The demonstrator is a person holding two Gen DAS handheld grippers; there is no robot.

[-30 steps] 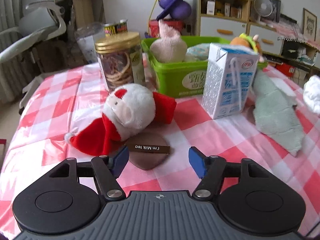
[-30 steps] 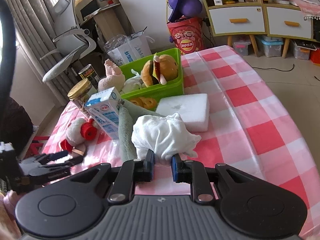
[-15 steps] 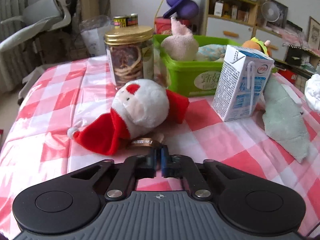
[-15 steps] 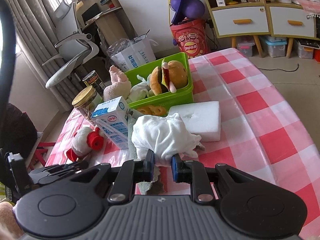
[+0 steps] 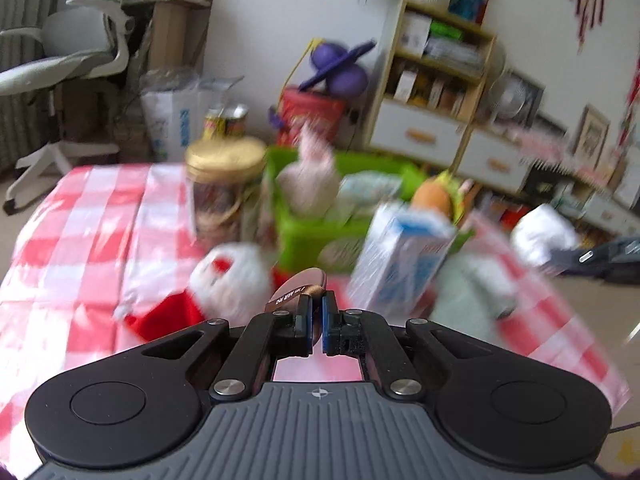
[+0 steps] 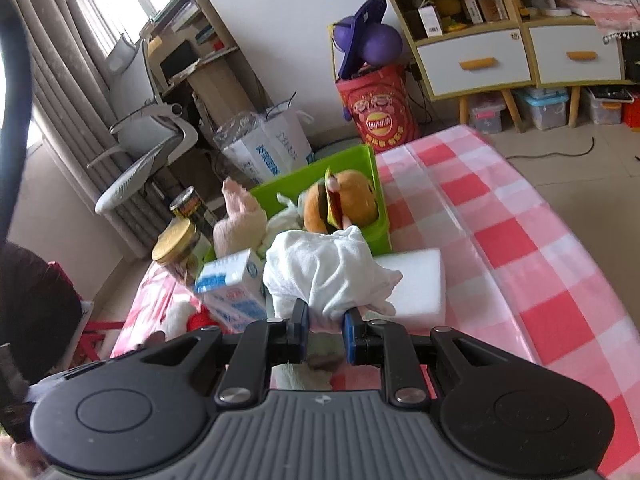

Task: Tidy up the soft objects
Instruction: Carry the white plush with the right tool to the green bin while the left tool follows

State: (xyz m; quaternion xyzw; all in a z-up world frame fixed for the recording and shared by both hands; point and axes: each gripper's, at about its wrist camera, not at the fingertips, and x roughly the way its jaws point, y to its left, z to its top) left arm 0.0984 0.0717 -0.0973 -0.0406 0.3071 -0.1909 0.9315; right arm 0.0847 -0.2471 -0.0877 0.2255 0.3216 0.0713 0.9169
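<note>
My left gripper [image 5: 316, 300] is shut on a flat brown puff [image 5: 301, 287] with a lettered band, held up off the table in front of the Santa plush [image 5: 224, 280]. In the right wrist view my right gripper [image 6: 325, 320] is shut on a bunched white cloth [image 6: 324, 272], lifted above the table near the green bin [image 6: 316, 178]. That bin [image 5: 304, 236] holds a pink plush [image 6: 240, 224], a burger plush [image 6: 344, 204] and a pale soft item. A grey-green towel [image 5: 468, 292] lies right of the milk carton [image 5: 404, 256].
A gold-lidded jar [image 5: 224, 188] stands left of the bin, with a can [image 6: 185, 204] behind it. A white foam block [image 6: 416, 284] lies by the bin on the red-checked tablecloth [image 6: 520, 264]. An office chair [image 6: 148, 156], bags and shelves stand beyond the table.
The left gripper closed on the brown puff and lifted it off the cloth, tilting. The right gripper rose with the white cloth, nearer the bin.
</note>
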